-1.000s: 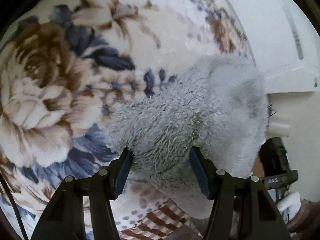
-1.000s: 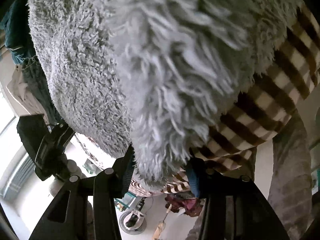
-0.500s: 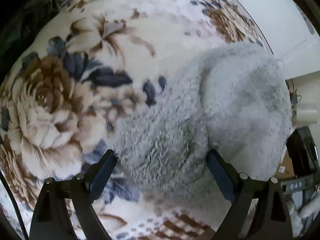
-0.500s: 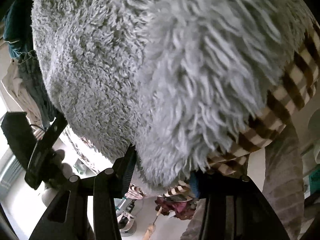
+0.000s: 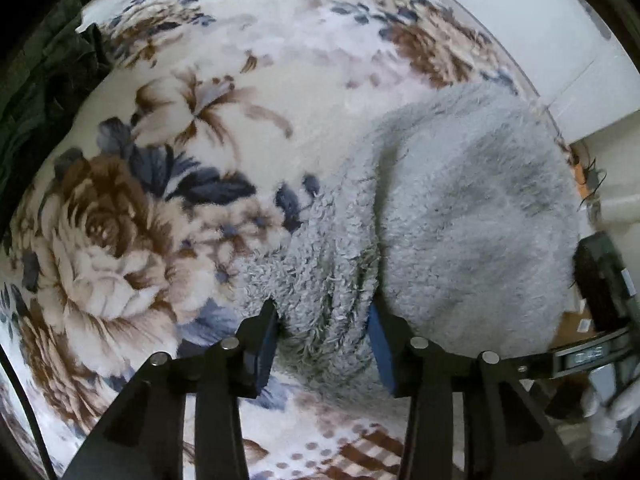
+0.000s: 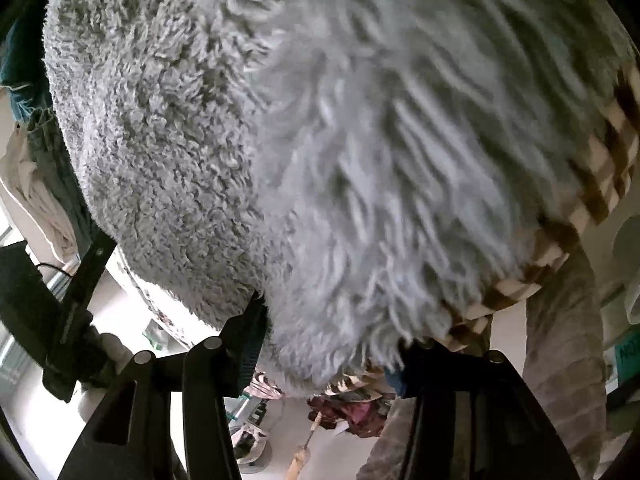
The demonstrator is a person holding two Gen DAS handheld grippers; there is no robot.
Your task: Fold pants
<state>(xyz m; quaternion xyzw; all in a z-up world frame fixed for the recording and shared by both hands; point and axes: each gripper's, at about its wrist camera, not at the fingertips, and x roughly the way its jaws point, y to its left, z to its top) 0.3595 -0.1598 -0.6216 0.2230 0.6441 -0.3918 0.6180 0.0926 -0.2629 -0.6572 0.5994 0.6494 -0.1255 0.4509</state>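
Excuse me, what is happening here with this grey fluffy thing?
A person is folding fluffy grey pants on a flowered blanket, with a gripper in each hand. The left gripper has just closed its jaws and now pinches a bunch of the fleece. The right gripper grips another part of the pants, close to the blanket's checked edge.

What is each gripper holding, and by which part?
Both hold the fluffy grey pants: left gripper pinches a bunched fold, right gripper an edge.

The left gripper (image 5: 323, 330) jaws have just closed onto the pants (image 5: 460, 220).
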